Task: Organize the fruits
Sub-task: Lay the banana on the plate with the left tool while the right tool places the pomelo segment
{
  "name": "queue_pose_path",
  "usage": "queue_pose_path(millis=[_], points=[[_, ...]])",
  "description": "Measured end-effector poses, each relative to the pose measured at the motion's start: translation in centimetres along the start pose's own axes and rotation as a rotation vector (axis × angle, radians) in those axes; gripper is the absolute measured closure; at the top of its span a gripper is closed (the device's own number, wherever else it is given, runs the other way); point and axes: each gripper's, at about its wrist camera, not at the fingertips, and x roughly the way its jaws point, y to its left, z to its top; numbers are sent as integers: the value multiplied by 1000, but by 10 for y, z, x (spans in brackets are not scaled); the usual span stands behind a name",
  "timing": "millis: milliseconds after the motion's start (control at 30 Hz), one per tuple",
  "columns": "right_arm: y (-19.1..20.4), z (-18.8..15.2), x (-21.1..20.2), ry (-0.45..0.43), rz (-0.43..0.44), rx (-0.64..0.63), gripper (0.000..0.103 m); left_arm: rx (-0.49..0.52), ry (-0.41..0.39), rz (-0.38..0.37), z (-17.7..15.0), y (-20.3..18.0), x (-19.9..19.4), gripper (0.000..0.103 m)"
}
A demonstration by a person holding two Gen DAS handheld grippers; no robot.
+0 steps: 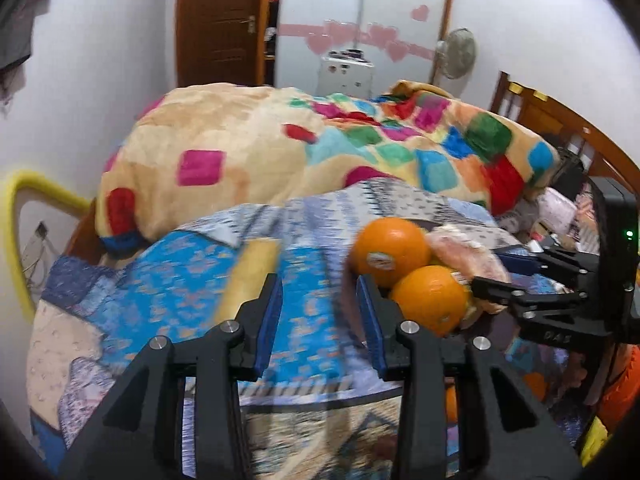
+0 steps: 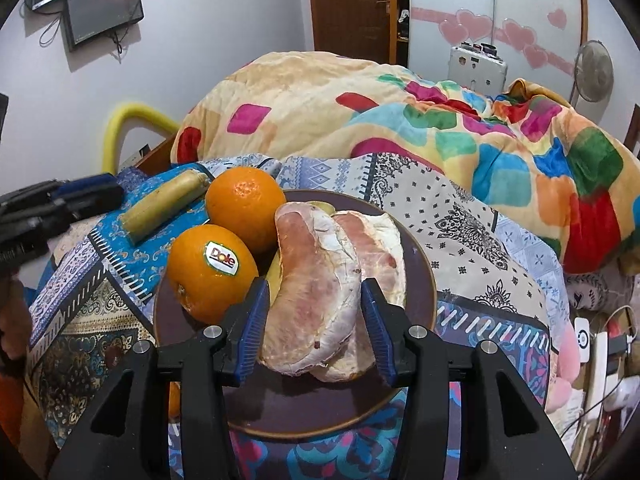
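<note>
A dark plate (image 2: 420, 280) on the patterned bed cover holds two oranges, one with a Dole sticker (image 2: 212, 272) and one behind it (image 2: 246, 208), and two peeled pomelo segments (image 2: 316, 288). My right gripper (image 2: 314, 316) is open, its fingers on either side of the front segment. A pale yellow banana-like piece (image 2: 164, 206) lies on the cover left of the plate. My left gripper (image 1: 320, 308) is open and empty above the cover, left of the oranges (image 1: 430, 298). It also shows at the left edge of the right wrist view (image 2: 60, 200).
A heaped colourful blanket (image 2: 400, 128) lies behind the plate. A wooden headboard (image 1: 560, 120) stands at the right. Chargers and cables (image 2: 600, 352) lie off the bed's right edge. A yellow foam-covered frame (image 1: 16, 220) stands at the left wall.
</note>
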Motion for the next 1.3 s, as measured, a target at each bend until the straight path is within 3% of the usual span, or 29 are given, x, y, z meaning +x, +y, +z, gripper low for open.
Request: queue_pose_path(millis=[100,200,333,533,633,967,1300], points=[[1,-1,-2,-6,-3,-2,49,-22,10,49,-1,18,0,56],[4,-2,-5,-15,-7,-15,47,-32,47,63,-3,29,10,55],[7,-1,-12,-34,-3,-21,34,-10,119,81,-3,30,37,55],[6,-1,-19,-65,-33,-39,34,33,192,105,0,27,71,55],[2,-1,-20,-70,-39,-36,34,75,217,152,2,24,86,55],[-9,-7,-17,-60,-55,-25,34,113,262,205,4,26,114,59],[-15,-12,-26,-67,-69,-12,34,79,228,152,0,14,78,61]])
